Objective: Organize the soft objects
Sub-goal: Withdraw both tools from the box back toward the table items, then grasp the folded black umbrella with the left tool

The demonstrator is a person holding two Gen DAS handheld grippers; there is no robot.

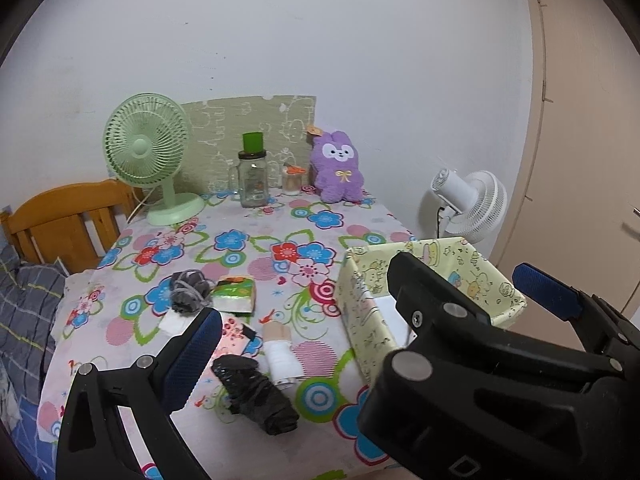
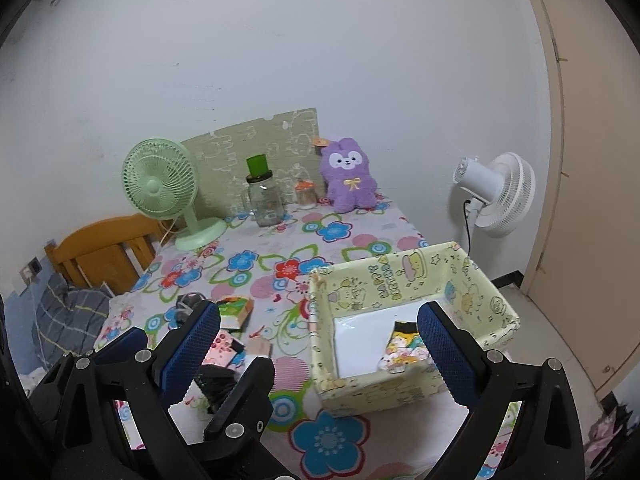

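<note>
Both views are taken from above the near edge of the floral table [image 1: 280,216], angled down toward the far wall. The left wrist view is set nearer the loose items left of the yellow box [image 1: 360,300]; the right wrist view is set over that box [image 2: 400,280]. Table, box and green fan [image 2: 160,188] are shared.

Each gripper, left gripper [image 1: 376,312] and right gripper [image 2: 320,344], is black moulded plastic with 2 long fingers faced in blue, dimple-textured pads [image 2: 192,350]. Round silver pivot pins and small screws stud the linkages. The black finger backs are plain, angular and ribbed.
</note>
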